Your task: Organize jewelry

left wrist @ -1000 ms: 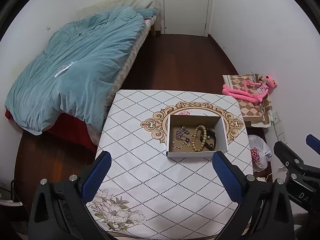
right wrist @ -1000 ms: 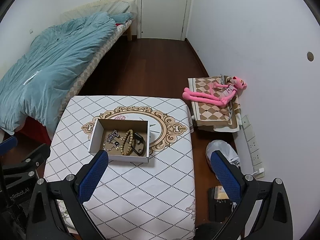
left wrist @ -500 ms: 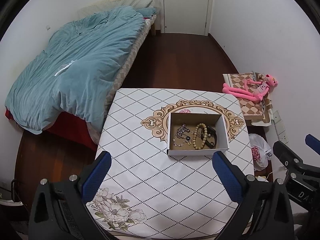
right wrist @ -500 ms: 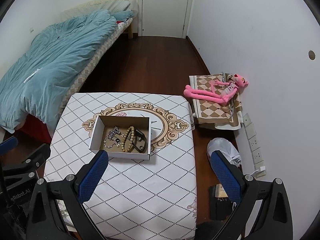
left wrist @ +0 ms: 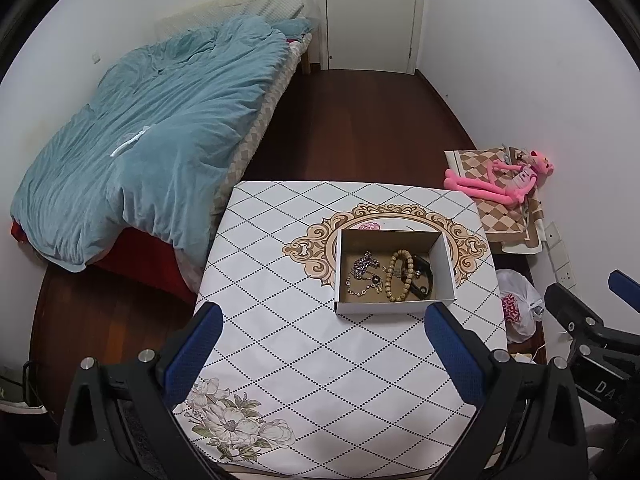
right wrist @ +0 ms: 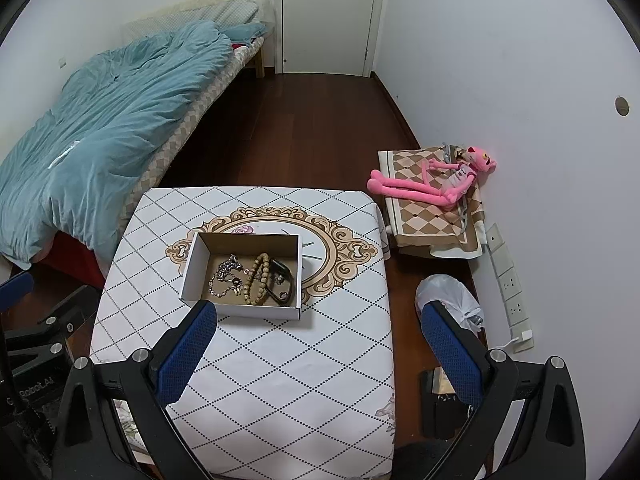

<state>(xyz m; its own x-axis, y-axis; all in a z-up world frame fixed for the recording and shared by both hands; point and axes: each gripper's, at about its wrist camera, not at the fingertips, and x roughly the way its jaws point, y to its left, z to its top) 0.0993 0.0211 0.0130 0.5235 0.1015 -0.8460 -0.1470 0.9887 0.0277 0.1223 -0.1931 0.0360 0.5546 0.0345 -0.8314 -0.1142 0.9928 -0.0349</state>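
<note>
An open cardboard box stands on the table with the diamond-pattern cloth. In it lie a silver chain, a wooden bead bracelet and a black band. My left gripper is open and empty, held high above the table's near side. My right gripper is open and empty, above the table's right edge. Each gripper shows at the other view's edge.
A bed with a teal duvet stands to the left. A pink plush toy lies on a checked cushion by the right wall. A white plastic bag is on the wooden floor beside the table. A door is at the far end.
Both grippers have drawn slightly back and up, so the table and box sit a little lower and smaller in view. The jaws have stayed open.
</note>
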